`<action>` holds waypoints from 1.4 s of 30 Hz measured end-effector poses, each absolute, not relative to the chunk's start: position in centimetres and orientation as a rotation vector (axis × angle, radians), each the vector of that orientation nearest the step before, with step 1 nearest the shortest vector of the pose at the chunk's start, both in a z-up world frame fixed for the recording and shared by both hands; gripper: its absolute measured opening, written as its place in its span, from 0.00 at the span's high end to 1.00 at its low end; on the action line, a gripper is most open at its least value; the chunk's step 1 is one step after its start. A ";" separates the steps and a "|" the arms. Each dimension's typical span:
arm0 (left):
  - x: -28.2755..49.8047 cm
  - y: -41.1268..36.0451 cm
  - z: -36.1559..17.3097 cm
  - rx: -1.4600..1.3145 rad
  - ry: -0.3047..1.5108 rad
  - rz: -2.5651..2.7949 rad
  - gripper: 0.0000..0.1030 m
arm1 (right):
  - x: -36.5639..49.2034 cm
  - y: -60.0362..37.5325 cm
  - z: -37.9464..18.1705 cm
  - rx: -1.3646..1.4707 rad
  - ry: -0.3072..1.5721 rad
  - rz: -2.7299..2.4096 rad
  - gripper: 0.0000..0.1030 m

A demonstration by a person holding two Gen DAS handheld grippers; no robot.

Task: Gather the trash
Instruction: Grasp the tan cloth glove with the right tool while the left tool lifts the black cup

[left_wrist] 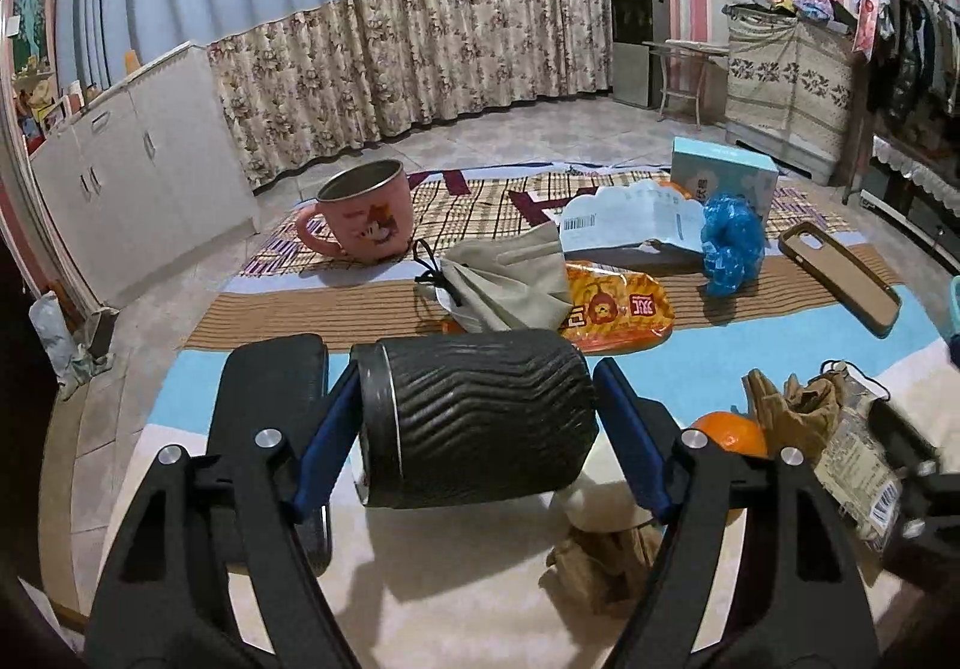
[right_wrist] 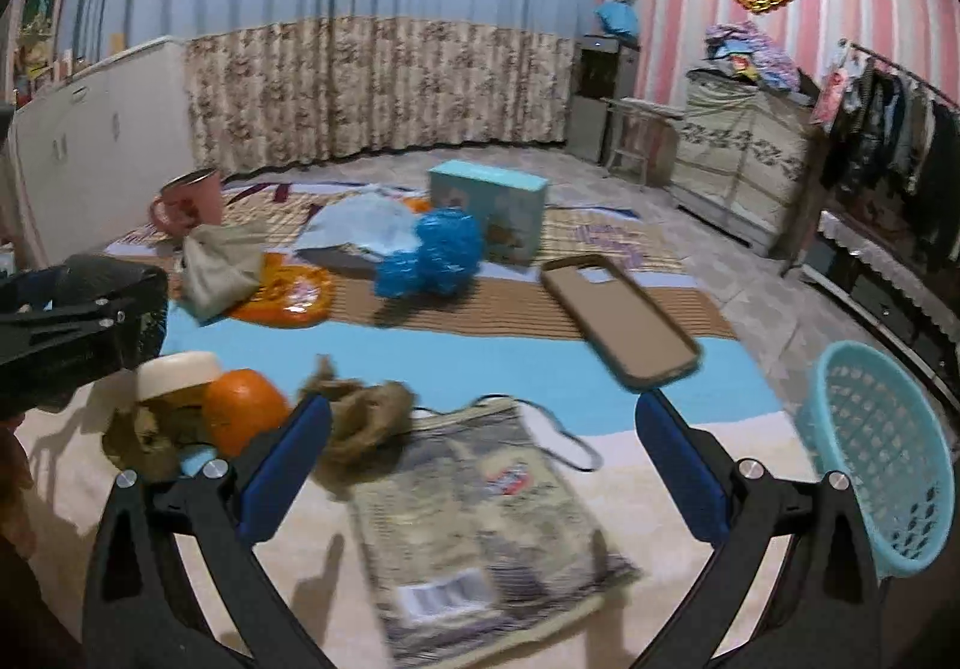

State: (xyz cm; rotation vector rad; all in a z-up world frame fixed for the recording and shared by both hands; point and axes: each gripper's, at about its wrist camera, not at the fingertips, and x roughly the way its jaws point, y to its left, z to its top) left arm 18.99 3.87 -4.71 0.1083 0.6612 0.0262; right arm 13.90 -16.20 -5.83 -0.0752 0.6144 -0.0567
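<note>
Left gripper: jaws clamp a black ribbed cup, sideways, lifted over the mat. Right gripper: jaws wide open, tilted down above flat crinkly packet, left of mesh basket.

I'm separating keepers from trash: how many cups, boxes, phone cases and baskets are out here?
Cups: 2 (pink mug, black ribbed cup)
Boxes: 1 (teal box)
Phone cases: 1 (brown phone case)
Baskets: 1 (blue basket)
Total: 5
</note>
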 end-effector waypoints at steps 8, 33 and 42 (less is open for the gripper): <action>18.2 4.7 -4.0 0.111 0.637 0.019 0.28 | 15.8 -14.7 -7.1 -0.082 0.685 -0.035 0.05; 17.6 2.1 -4.5 0.113 0.653 -0.001 0.28 | 14.3 -17.9 -4.3 0.011 0.572 0.072 0.57; 15.9 -2.2 -1.2 0.159 0.492 -0.032 0.28 | 12.5 -25.0 -0.8 0.102 0.514 -0.038 0.57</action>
